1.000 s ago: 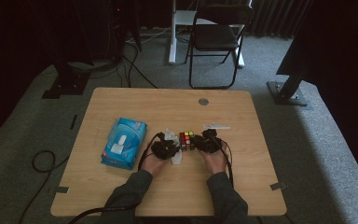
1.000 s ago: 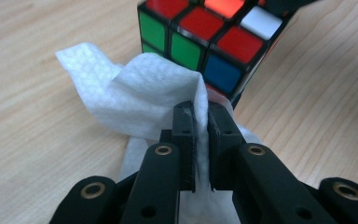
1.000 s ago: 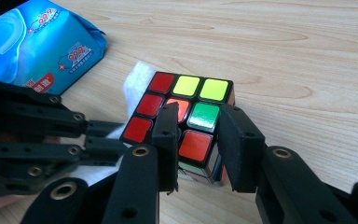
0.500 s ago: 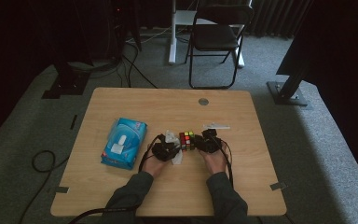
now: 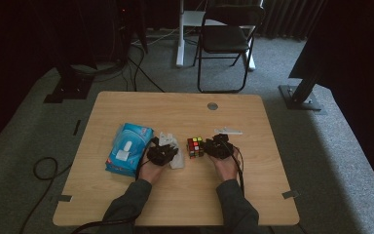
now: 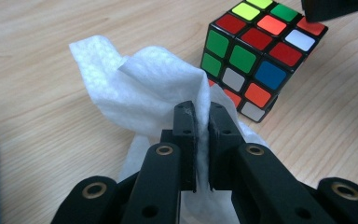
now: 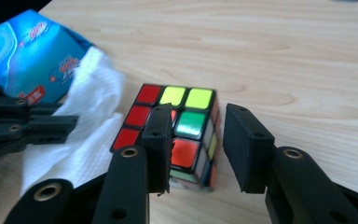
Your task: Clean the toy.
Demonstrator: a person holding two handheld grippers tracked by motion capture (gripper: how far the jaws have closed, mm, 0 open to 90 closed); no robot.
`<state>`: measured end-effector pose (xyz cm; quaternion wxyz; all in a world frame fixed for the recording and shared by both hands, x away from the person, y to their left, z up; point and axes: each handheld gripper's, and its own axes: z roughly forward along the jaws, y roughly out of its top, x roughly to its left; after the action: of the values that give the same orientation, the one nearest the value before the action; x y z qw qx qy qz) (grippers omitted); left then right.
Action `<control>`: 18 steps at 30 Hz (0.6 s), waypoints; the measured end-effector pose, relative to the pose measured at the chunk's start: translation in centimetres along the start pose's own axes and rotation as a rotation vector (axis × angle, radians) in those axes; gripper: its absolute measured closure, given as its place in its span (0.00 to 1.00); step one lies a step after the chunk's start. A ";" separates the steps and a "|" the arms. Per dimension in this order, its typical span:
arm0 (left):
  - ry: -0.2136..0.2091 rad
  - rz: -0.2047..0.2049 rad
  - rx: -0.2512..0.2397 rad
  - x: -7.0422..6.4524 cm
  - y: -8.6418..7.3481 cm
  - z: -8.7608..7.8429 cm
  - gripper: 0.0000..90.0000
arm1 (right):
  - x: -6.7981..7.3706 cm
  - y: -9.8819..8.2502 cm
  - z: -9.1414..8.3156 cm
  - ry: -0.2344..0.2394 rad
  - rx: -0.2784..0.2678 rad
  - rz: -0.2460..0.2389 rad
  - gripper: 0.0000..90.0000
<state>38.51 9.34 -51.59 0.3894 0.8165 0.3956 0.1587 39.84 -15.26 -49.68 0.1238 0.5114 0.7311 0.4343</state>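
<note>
The left gripper (image 6: 203, 126) pinched a white wipe (image 6: 144, 88) beside the Rubik's cube (image 7: 177, 133) on the wooden tabletop (image 5: 175, 109). The right gripper (image 7: 198, 147) had just been opening, its jaws released with the cube just beyond them. A blue wipes pack (image 5: 126, 146) lay left; a folding chair (image 5: 224, 39) stood beyond on grey carpet.

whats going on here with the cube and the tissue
A person at a wooden table works a handheld gripper in each hand. The left gripper is shut on a crumpled white tissue, just beside a multicoloured puzzle cube. The right gripper has just been opening; its jaws now stand apart around the cube. A blue tissue pack lies to the left.
</note>
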 end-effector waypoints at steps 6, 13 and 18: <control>-0.006 -0.005 -0.009 0.1 -0.5 -0.8 0.93 | -1.1 0.2 -0.9 -0.038 -0.040 0.026 0.67; -0.018 -0.003 -0.018 -0.5 -1.3 -1.7 0.93 | -2.6 -0.4 -1.2 -0.081 -0.039 0.031 0.63; -0.025 -0.004 -0.012 -1.0 -2.2 -1.9 0.93 | -3.0 -1.0 -1.2 -0.099 -0.027 0.029 0.62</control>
<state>35.67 10.39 -52.03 0.3998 0.8152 0.3914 0.1499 39.84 -18.56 -50.50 0.1604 0.5411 0.7107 0.4201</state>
